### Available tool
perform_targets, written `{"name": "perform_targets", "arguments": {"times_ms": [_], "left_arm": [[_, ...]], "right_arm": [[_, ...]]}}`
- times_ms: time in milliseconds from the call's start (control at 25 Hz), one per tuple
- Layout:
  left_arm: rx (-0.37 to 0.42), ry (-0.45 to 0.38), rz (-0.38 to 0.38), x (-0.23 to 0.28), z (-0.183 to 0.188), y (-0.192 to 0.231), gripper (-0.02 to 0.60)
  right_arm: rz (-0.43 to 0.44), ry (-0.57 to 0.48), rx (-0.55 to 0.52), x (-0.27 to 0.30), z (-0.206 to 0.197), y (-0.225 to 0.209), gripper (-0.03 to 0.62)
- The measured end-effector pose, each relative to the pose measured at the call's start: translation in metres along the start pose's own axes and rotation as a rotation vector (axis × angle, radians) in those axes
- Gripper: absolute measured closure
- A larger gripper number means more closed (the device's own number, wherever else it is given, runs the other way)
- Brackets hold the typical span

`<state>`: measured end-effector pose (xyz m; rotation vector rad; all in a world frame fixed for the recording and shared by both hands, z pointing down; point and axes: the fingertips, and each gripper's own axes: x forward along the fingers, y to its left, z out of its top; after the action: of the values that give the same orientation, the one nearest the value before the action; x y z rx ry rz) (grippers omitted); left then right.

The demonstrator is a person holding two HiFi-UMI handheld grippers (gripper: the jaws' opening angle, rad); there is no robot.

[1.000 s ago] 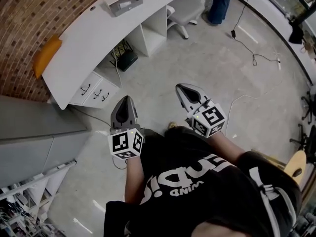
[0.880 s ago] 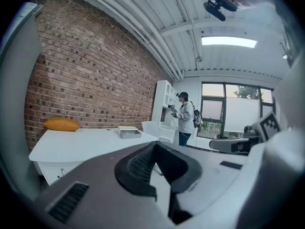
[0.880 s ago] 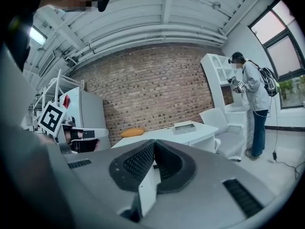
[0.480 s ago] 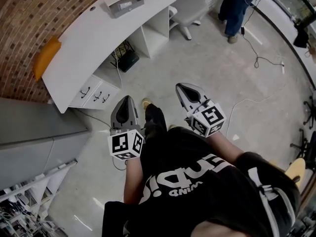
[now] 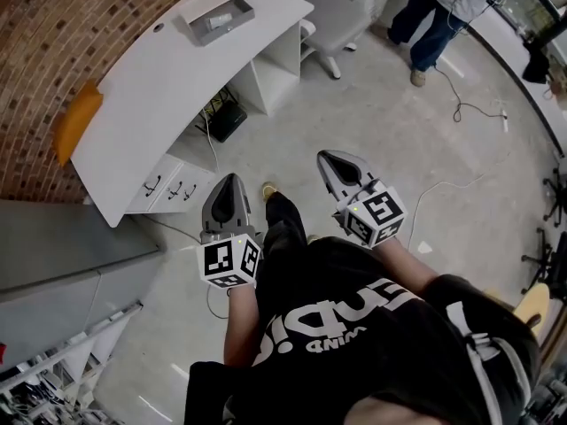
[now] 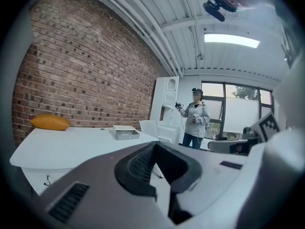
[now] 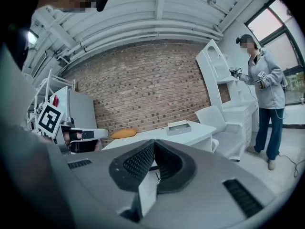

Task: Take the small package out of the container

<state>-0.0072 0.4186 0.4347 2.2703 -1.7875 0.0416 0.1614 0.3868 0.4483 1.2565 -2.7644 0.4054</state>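
A grey open container (image 5: 217,16) stands on the white desk (image 5: 168,87) at the far left of the head view, with a small pale package (image 5: 219,19) lying in it. The container also shows far off in the left gripper view (image 6: 125,133) and in the right gripper view (image 7: 180,127). My left gripper (image 5: 229,181) and right gripper (image 5: 334,158) are held side by side at waist height over the floor, well short of the desk. The jaws of both meet at the tips with nothing between them (image 6: 155,144) (image 7: 154,143).
An orange cushion (image 5: 73,122) lies on the desk's left end. A white chair (image 5: 332,11) stands behind the desk. Another person (image 5: 452,7) stands at the top right, near cables (image 5: 456,104) on the floor. A grey cabinet (image 5: 53,246) is at the left.
I have walked a little toward the desk, with one leg now stepped forward between the grippers. The other person has come further into view at the top right. Both grippers stay shut.
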Motion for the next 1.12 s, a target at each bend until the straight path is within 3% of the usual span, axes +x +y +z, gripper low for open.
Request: {"name": "perform_targets", "arguments": {"times_ms": [520,1120], "left_arm": [[-0.011,0.021,-0.035,0.085,0.014,0.058,0.577],[-0.005,0.026,-0.092,0.174,0.060,0.125,0.577]], "right_arm": [[-0.020,0.022,0.001,0.091,0.009,-0.028,0.594],[-0.062,0.020,0.004,0.190,0.047,-0.047,0.594]]}}
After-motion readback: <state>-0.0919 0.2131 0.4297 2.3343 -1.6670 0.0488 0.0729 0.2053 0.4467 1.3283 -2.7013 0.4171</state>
